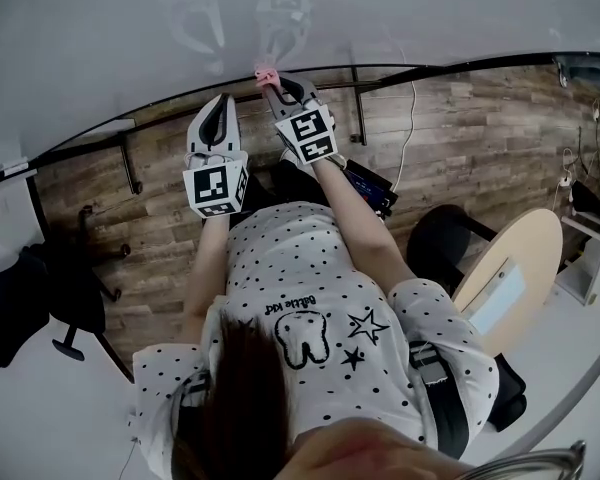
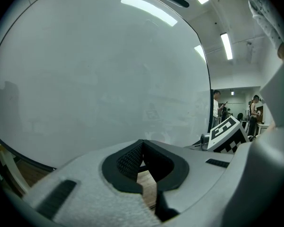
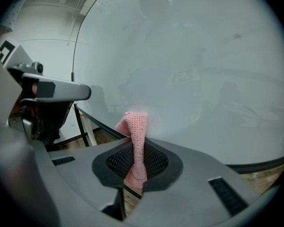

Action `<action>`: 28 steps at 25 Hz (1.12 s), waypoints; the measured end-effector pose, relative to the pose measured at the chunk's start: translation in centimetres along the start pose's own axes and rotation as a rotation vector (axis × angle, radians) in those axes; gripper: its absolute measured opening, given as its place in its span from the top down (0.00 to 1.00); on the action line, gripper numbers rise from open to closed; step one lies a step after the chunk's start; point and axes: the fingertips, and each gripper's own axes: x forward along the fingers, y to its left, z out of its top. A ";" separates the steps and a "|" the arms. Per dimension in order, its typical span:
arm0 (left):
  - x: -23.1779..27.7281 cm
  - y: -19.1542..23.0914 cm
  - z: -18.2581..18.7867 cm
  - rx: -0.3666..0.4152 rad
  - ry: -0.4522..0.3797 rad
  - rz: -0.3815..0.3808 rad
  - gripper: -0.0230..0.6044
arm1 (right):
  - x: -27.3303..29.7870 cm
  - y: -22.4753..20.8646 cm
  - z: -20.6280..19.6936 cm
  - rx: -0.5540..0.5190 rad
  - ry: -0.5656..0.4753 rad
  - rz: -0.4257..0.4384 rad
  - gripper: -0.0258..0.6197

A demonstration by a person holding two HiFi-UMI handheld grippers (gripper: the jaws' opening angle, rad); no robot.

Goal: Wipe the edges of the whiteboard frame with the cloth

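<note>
The whiteboard (image 1: 280, 18) fills the top of the head view, and its black lower frame (image 1: 460, 63) curves across below it. My right gripper (image 1: 273, 86) is shut on a pink knitted cloth (image 1: 265, 73) that touches the board just above that lower frame. In the right gripper view the cloth (image 3: 135, 126) stands up from between the shut jaws of my right gripper (image 3: 137, 143), against the whiteboard (image 3: 203, 56) near the frame (image 3: 255, 165). My left gripper (image 1: 223, 100) is held beside it to the left, shut and holding nothing. In its own view my left gripper (image 2: 142, 143) faces the whiteboard (image 2: 99, 79).
Black stand legs (image 1: 130, 163) run below the board over a wooden floor (image 1: 160, 228). A black office chair (image 1: 40, 298) stands at the left. A round wooden table (image 1: 510, 268) and a black seat (image 1: 445, 238) are at the right. People (image 2: 217, 105) stand far off.
</note>
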 end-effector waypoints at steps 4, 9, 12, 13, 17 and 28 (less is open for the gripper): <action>0.2 -1.1 0.0 0.002 -0.004 0.013 0.94 | -0.5 -0.9 -0.4 -0.008 0.002 0.011 0.91; 0.3 -2.4 -0.1 0.000 -0.008 0.029 0.94 | -1.4 -2.2 -1.1 -0.018 0.018 0.015 0.91; 0.4 -2.9 -0.1 -0.001 -0.013 0.037 0.94 | -1.5 -3.0 -1.3 -0.018 0.013 0.015 0.91; 0.5 -3.1 0.0 -0.001 -0.014 0.037 0.94 | -1.5 -3.2 -1.4 -0.022 0.017 0.015 0.91; 0.7 -4.1 -0.2 -0.003 -0.012 0.027 0.94 | -2.2 -4.0 -1.5 -0.015 0.012 0.008 0.91; 2.7 -5.5 0.2 -0.004 0.002 -0.096 0.94 | -3.5 -6.4 -2.0 0.016 0.041 -0.095 0.91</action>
